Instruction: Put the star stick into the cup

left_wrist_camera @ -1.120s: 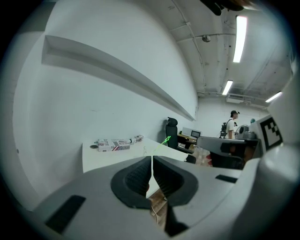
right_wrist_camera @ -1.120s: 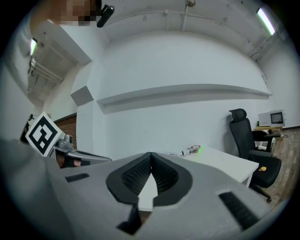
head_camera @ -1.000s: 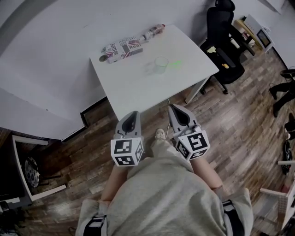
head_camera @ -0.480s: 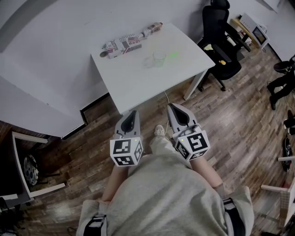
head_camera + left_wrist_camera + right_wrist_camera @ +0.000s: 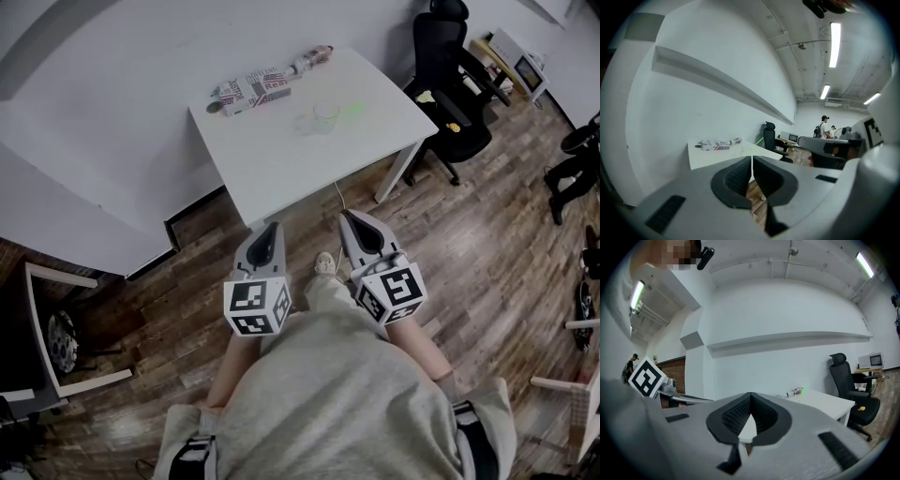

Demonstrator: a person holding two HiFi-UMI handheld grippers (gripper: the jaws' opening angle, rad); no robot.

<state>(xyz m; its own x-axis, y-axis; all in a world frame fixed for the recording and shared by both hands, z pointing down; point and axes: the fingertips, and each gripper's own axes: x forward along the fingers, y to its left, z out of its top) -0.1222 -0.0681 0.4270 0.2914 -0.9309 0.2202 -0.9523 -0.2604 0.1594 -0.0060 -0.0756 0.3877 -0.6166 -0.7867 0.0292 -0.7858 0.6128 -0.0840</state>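
A clear cup [image 5: 325,115] stands on the white table [image 5: 281,159] ahead of me. Just right of it lies a thin green stick [image 5: 352,112], which shows as a green streak [image 5: 759,140] in the left gripper view and as a speck [image 5: 803,390] in the right gripper view. My left gripper [image 5: 270,229] and right gripper [image 5: 352,218] hang side by side over the wooden floor, close to my body and well short of the table. Both are shut and hold nothing; the tips meet in the left gripper view [image 5: 752,157] and the right gripper view [image 5: 750,395].
A printed packet [image 5: 248,90] and a small bottle [image 5: 312,60] lie along the table's far edge. A black office chair [image 5: 450,66] stands right of the table. A white frame [image 5: 56,328] sits on the floor at left. Someone's legs [image 5: 577,150] show at the right edge.
The head view has shifted a little, so the table sits slightly higher and further left. Both grippers stay where they were, still shut.
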